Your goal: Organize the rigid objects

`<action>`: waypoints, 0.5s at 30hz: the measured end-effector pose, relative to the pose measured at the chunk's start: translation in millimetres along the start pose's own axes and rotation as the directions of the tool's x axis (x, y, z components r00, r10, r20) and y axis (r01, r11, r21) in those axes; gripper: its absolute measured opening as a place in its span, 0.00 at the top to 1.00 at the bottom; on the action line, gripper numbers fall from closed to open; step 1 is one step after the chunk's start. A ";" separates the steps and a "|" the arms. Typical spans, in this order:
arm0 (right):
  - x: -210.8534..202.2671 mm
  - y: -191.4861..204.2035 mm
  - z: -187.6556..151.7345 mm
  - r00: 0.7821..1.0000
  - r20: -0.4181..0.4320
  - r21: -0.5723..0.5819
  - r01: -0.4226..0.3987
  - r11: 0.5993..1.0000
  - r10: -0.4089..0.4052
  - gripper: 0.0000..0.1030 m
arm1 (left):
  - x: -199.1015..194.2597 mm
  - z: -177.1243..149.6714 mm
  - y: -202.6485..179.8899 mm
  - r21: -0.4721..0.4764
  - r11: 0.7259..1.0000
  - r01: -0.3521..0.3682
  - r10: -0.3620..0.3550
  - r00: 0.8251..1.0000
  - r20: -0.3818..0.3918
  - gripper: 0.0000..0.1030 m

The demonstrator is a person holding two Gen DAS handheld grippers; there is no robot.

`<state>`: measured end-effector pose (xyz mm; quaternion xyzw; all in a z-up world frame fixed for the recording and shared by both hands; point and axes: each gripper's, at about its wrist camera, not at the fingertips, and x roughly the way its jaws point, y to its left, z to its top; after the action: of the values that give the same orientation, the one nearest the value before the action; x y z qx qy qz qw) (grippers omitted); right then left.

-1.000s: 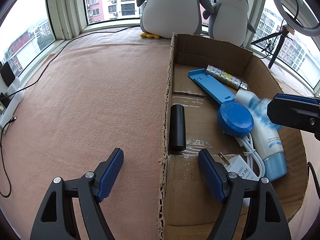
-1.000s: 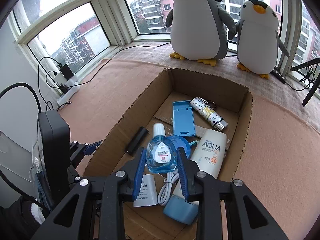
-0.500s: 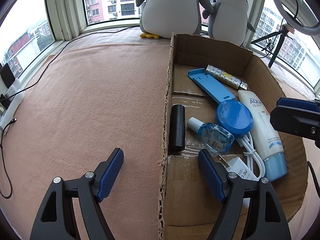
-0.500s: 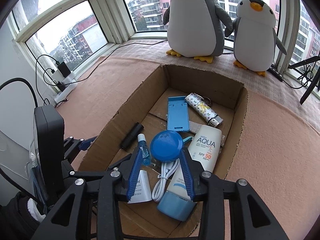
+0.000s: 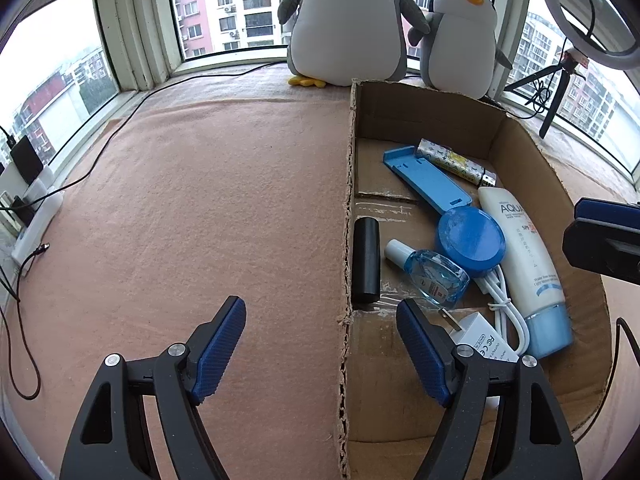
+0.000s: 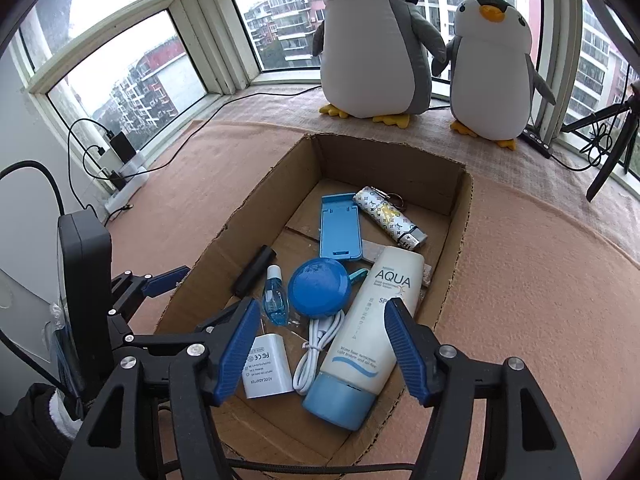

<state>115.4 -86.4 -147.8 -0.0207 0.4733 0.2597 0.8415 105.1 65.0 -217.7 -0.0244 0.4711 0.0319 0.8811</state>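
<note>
Blue-padded jaws gape wide and empty on both tools: the right hand-held gripper (image 6: 320,344) hovers over the cardboard box (image 6: 460,216), the left hand-held gripper (image 5: 320,344) straddles its near wall. Inside lie a white adapter (image 6: 266,372), sunscreen tube (image 6: 368,332), small blue bottle (image 6: 275,300), blue round case (image 6: 319,288), black cylinder (image 6: 254,270), blue stand (image 6: 340,230) and lighter (image 6: 388,218). Beyond stand two plush penguins (image 6: 372,40).
</note>
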 end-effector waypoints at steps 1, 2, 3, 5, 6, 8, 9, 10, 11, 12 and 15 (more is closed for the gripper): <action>-1.4 -0.6 -0.5 1.000 0.002 0.003 0.003 1.000 -0.003 0.41 | -2.8 0.7 0.7 -0.001 1.000 0.001 -0.001 1.000 0.005 0.22; -3.2 -1.0 -1.0 1.000 0.004 0.006 0.005 1.000 -0.005 0.41 | -5.7 1.4 1.1 -0.001 1.000 0.000 0.000 1.000 0.010 0.22; -5.4 -1.4 -1.4 1.000 0.008 0.008 0.005 1.000 -0.005 0.41 | -8.3 2.1 1.4 0.000 1.000 -0.003 0.003 1.000 0.014 0.22; -11.4 -2.2 -2.2 1.000 0.019 0.015 0.004 1.000 -0.004 0.41 | -14.2 3.2 2.1 -0.002 1.000 -0.004 0.004 1.000 0.022 0.22; -15.2 -2.2 -2.6 1.000 0.026 0.018 0.003 1.000 -0.003 0.41 | -18.2 3.7 2.7 -0.004 1.000 -0.003 0.003 1.000 0.027 0.22; -22.9 -2.0 -3.5 0.999 0.040 0.020 0.007 1.000 -0.007 0.41 | -25.5 5.0 3.4 -0.006 1.000 -0.001 0.001 0.999 0.037 0.22; -27.2 -2.1 -4.3 0.999 0.049 0.023 0.009 1.000 -0.010 0.40 | -29.7 6.1 3.2 -0.007 1.000 0.000 0.000 0.999 0.044 0.22; -31.0 -2.2 -4.9 0.998 0.058 0.028 0.009 1.000 -0.010 0.40 | -33.8 8.0 2.7 -0.006 1.000 0.001 -0.001 0.999 0.052 0.22; -34.8 -2.6 -5.7 0.998 0.066 0.035 0.006 0.999 -0.008 0.40 | -38.4 9.1 1.7 -0.003 1.000 0.002 -0.002 0.998 0.061 0.22; -38.3 -2.9 -6.4 0.997 0.074 0.042 0.003 0.999 -0.006 0.40 | -43.1 10.2 0.4 0.000 1.000 0.003 -0.003 0.998 0.070 0.22; -49.4 -1.8 -9.0 0.995 0.098 0.051 0.009 0.999 -0.014 0.39 | -57.3 12.7 -5.4 0.012 1.000 0.008 -0.009 0.996 0.094 0.16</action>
<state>88.5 -111.0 -113.2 0.0105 0.4376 0.2436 0.8655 84.4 58.7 -162.9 -0.0199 0.4291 0.0268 0.9027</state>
